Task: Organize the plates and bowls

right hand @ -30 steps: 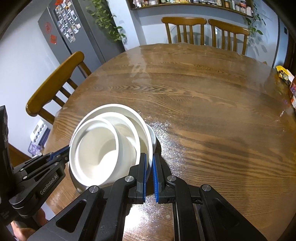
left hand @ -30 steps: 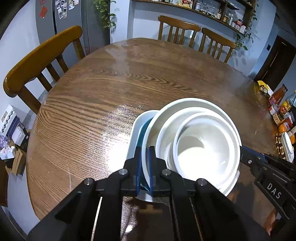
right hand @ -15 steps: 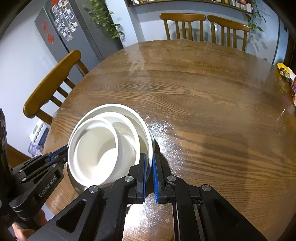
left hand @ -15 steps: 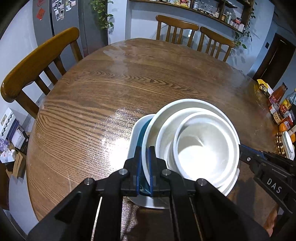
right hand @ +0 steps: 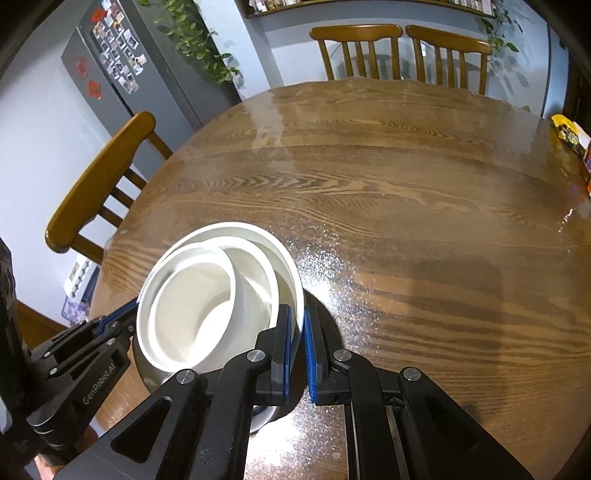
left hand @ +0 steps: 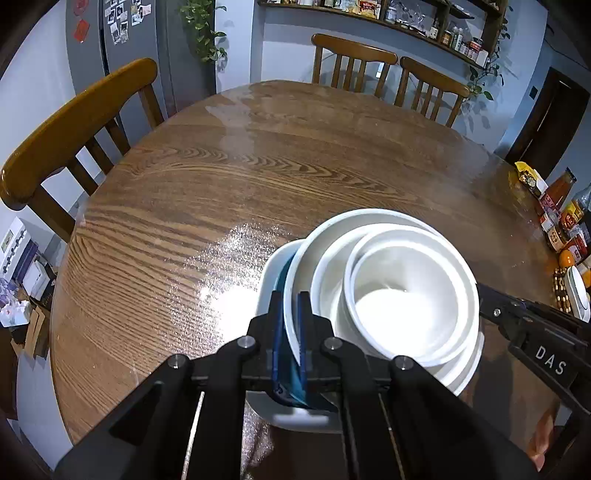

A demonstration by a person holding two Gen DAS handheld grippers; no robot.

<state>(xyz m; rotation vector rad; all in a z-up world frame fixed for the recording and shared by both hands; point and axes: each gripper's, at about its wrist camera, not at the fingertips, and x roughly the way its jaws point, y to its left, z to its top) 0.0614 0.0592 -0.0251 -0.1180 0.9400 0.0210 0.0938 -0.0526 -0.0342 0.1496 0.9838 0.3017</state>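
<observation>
The left wrist view shows a part of the stack that the right wrist view hides: under the white bowls [left hand: 399,295] there is a pale dish [left hand: 267,280] with a teal inside, at the lower middle of the frame. The left gripper [left hand: 288,325] is clenched on the left rim of the biggest bowl, one blue pad on each side of it. At the right edge of this view stand bottles [left hand: 565,221] and a yellow packet [left hand: 528,177], near the table [left hand: 221,177] border.

The right wrist view shows the same stack at the lower left of the frame, three bowls [right hand: 218,299] nested one inside the other. The right gripper [right hand: 297,343] is closed on the right rim of the outer bowl, which sits between its blue pads. The left gripper [right hand: 114,321] enters from the left edge and touches the opposite rim. The grey fridge [right hand: 122,74] with photos is at the upper left here.

Compared with one second ago, almost nothing has changed: both grippers keep the same hold and the stack lies at the same place in each frame; the background has only shifted a little.

Around the round table there are three wooden chairs [left hand: 74,133], one at the left and two at the far side, below a shelf [left hand: 406,22] with jars. Each gripper's black body covers the near side of the stack.
</observation>
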